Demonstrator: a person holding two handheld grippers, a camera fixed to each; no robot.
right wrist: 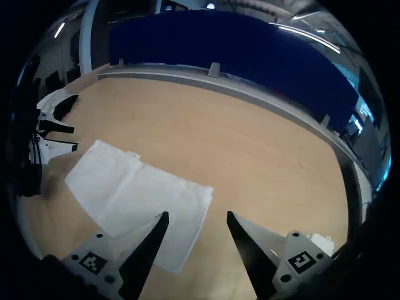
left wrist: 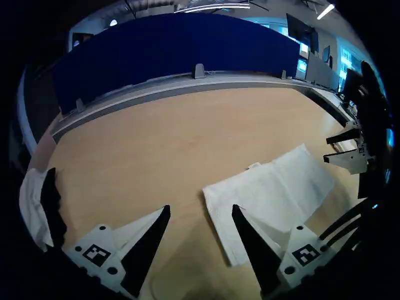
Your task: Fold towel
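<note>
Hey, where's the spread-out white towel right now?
The white towel lies flat on the wooden table, right of centre in the left gripper view, just ahead of the left tool's right-hand finger.

Dim room, bright ceiling strip lights [left wrist: 220, 7], heavy fisheye bending at edges, soft shadows, sharp centre

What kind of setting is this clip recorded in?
Most likely an open-plan office: a pale wooden desk backed by a blue partition screen, with monitors and ceiling strip lights beyond. A white towel lies on the desk.
</note>
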